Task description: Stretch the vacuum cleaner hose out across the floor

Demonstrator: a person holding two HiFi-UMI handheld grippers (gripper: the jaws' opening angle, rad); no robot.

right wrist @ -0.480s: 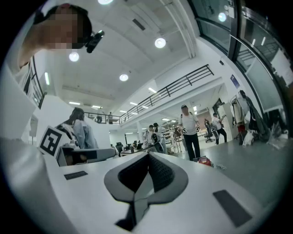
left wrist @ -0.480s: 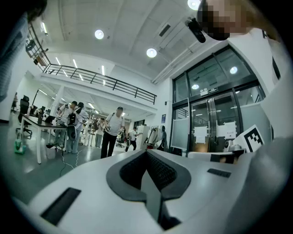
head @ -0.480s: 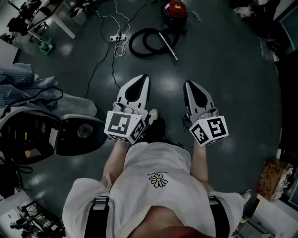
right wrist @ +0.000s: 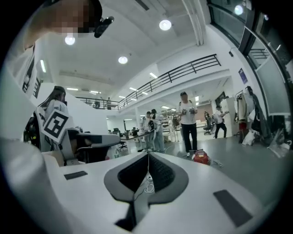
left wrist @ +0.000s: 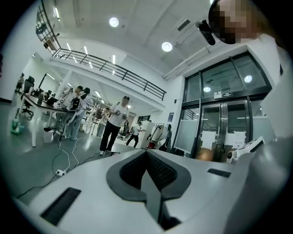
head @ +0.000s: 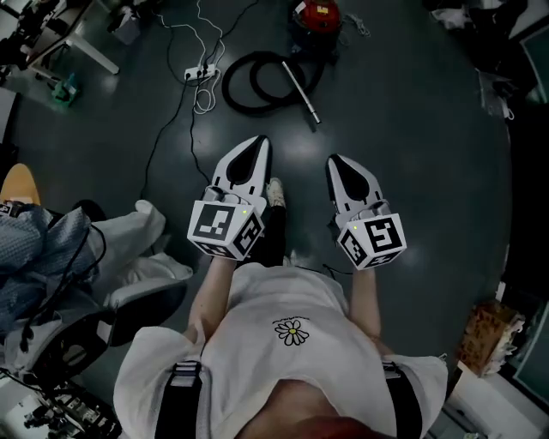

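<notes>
the dark grey polished floor (head: 412, 129) spreads ahead of both tools. on it, well ahead of the tips and a little toward the right tool's side, sits the round red vacuum cleaner canister (head: 316, 15). its black ribbed hose (head: 230, 86) lies in a closed coil just nearer than the canister, well apart from both tools. the silver metal wand (head: 302, 92) runs across the coil's right side and points back toward the right tool.

the left white two-jaw gripper (head: 257, 142) and the right white two-jaw gripper (head: 334, 162) are held side by side and level above the floor. each has its jaws pressed together with nothing between them. a small white power strip (head: 199, 72) with thin white cables lies ahead of the left gripper, left of the coil.

judged from this, the step is the approach: the hose is not yet touched or uncoiled. the next move calls for closing the gap, lowering a gripper, spreading its jaws and taking the wand or the hose near its free end. it could then be drawn away from the canister, clear of the cables.

count: one canister, one hose, one wand, two grippers, one power strip.
</notes>
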